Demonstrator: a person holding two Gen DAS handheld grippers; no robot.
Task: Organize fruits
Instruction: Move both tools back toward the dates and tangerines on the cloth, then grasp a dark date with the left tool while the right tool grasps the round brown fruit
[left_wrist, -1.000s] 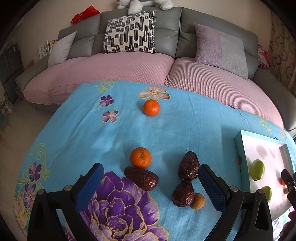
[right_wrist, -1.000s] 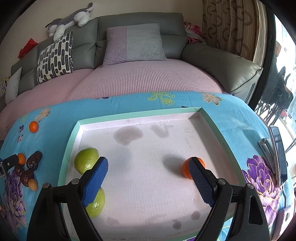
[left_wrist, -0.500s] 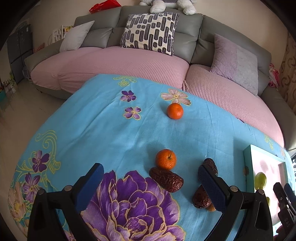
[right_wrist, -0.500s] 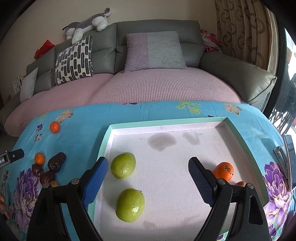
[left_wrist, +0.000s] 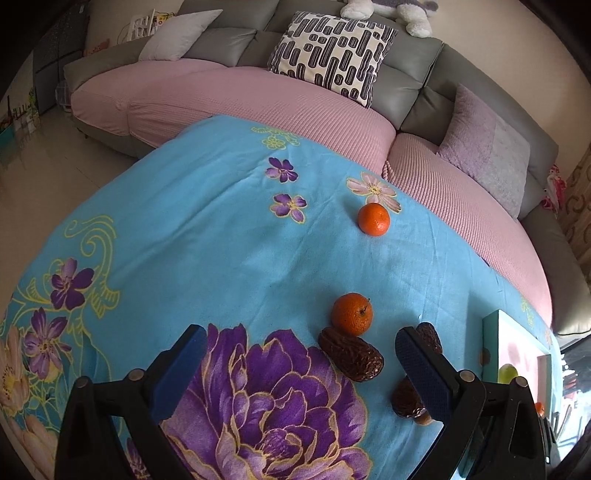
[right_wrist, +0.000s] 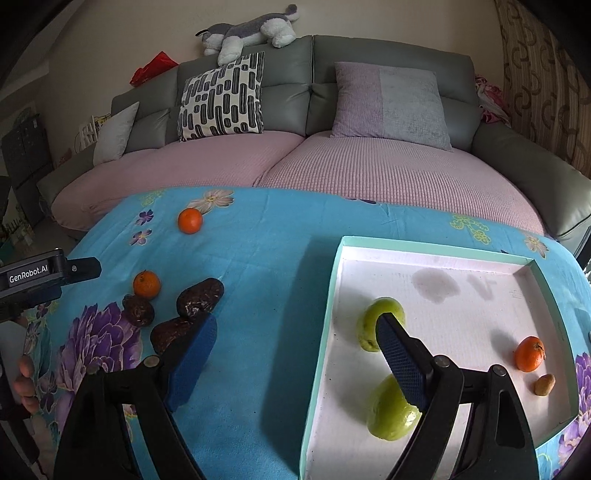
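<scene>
From the left wrist, the left gripper (left_wrist: 297, 363) hangs with jaws wide apart and empty above the cloth; the near orange (left_wrist: 351, 314) touches a date (left_wrist: 351, 355), so grabbing one could roll the other. From the right wrist, the right gripper (right_wrist: 297, 349), jaws apart, straddles the tray (right_wrist: 325, 332) rim and risks knocking it; the left unit reads "GenRobot.AI".

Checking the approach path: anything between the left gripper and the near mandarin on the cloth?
Partly. One date lies right against the near mandarin on the gripper's side, so a straight low approach by the open left gripper meets it first. From above, nothing visible blocks it.
</scene>
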